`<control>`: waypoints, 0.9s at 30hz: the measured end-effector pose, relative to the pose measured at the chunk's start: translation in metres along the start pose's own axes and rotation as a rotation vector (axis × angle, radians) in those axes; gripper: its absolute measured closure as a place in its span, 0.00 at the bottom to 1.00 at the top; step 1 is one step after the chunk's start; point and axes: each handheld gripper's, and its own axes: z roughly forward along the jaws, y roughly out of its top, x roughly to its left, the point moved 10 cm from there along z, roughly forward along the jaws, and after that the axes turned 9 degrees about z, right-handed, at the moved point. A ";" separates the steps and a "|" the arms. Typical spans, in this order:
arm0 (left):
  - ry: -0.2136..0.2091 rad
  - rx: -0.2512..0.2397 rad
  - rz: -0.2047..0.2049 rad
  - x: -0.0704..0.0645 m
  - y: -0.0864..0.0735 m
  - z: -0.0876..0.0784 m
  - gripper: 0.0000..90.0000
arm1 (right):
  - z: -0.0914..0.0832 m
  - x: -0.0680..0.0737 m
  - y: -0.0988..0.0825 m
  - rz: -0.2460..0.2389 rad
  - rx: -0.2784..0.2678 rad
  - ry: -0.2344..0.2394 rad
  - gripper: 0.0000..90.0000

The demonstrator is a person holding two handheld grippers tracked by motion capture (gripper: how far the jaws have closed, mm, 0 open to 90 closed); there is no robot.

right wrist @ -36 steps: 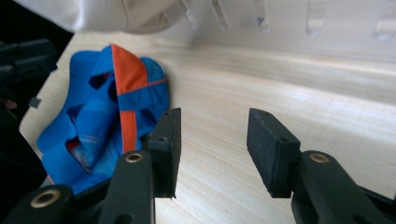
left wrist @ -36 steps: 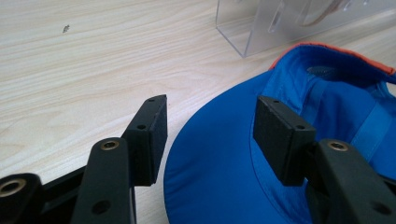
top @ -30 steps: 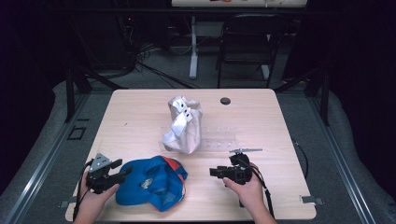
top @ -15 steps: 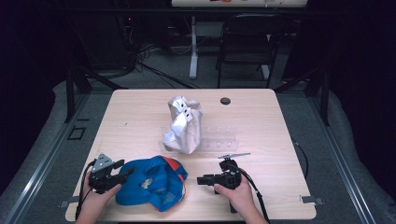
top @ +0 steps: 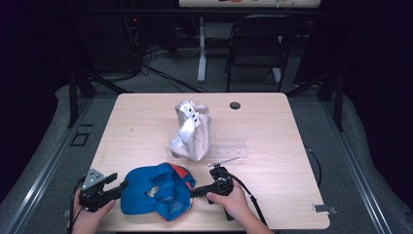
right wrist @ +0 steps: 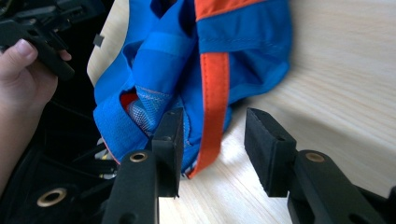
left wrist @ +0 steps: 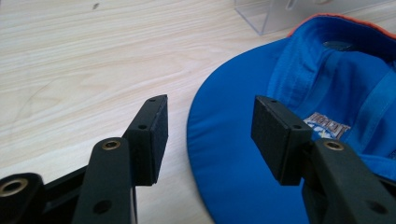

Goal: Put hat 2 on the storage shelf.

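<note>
A blue cap with orange trim [top: 156, 192] lies upside down near the table's front edge, between my two grippers. My left gripper [top: 119, 185] is at the cap's left side and stands open. In the left gripper view the blue brim [left wrist: 224, 154] reaches into the gap of the left gripper [left wrist: 210, 135], nearer the right jaw. My right gripper [top: 192, 193] is at the cap's right side, also open. In the right gripper view the cap's orange strap [right wrist: 215, 93] hangs between the jaws of the right gripper [right wrist: 212, 149], and the left jaw touches the blue fabric.
A crumpled grey-white cap [top: 191, 130] stands mid-table against a clear acrylic stand [top: 229, 146]. A small black disc [top: 235, 105] lies near the far edge. A black chair [top: 255, 48] and cables are on the floor beyond the table.
My right gripper has swung left and forward until its jaws are at the blue cap's back strap. The left gripper has shifted only slightly toward the front edge.
</note>
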 end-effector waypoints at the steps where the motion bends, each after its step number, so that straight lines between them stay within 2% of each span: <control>1: 0.000 0.000 0.000 0.000 0.000 0.000 0.52 | 0.000 0.000 0.000 0.000 0.000 0.000 0.65; 5: 0.019 0.008 -0.009 0.005 -0.006 -0.007 0.52 | 0.010 0.003 -0.003 0.005 0.061 0.010 0.66; 7: 0.021 0.001 -0.011 0.005 -0.006 -0.008 0.52 | 0.012 0.003 -0.003 0.012 0.063 0.011 0.67; 8: 0.022 0.002 -0.012 0.005 -0.006 -0.009 0.52 | 0.013 0.005 -0.004 0.026 0.073 0.031 0.69; 11: 0.022 0.003 -0.012 0.006 -0.006 -0.009 0.52 | 0.011 0.006 -0.002 0.033 0.067 0.037 0.70; 14: 0.021 0.007 -0.005 0.005 -0.006 -0.007 0.52 | 0.007 0.010 -0.001 0.043 0.054 0.070 0.74; 18: 0.019 -0.001 -0.002 0.004 -0.004 -0.005 0.52 | 0.004 0.012 0.000 0.051 0.041 0.080 0.78; 21: 0.016 0.008 0.002 0.003 -0.005 -0.005 0.52 | 0.002 0.011 0.001 0.063 0.036 0.070 0.85; 27: 0.018 0.010 0.003 0.004 -0.005 -0.005 0.52 | -0.001 0.012 0.002 0.097 0.029 0.082 0.87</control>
